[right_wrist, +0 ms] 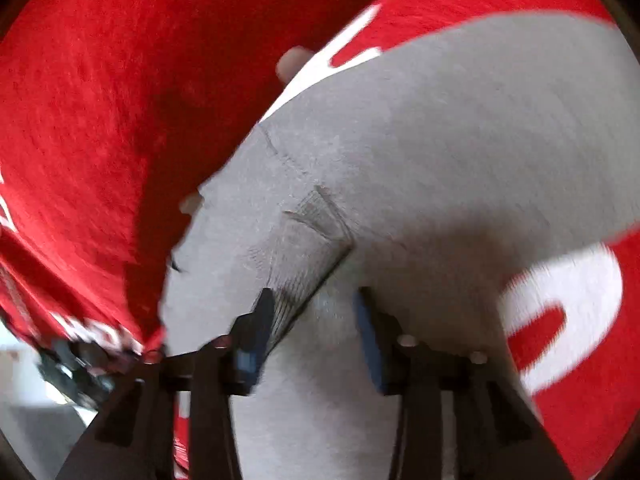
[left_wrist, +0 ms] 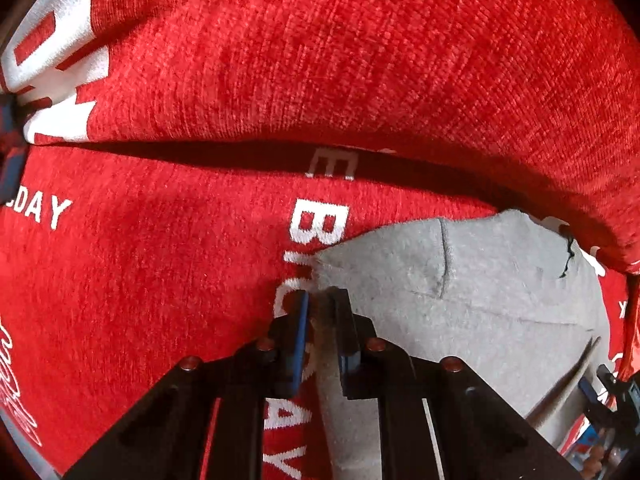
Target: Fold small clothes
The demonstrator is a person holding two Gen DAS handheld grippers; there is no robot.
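A small grey garment lies on a red blanket with white letters. My left gripper is shut on the garment's edge at its left corner, cloth pinched between the blue pads. In the right wrist view the grey garment fills the middle, with a ribbed cuff or hem just ahead of the fingers. My right gripper is open, its jaws on either side of the grey cloth near that ribbed part. The view is blurred by motion.
The red blanket rises in a fold behind the garment. The other gripper shows at the right edge of the left wrist view. A pale floor or surface shows at the lower left of the right wrist view.
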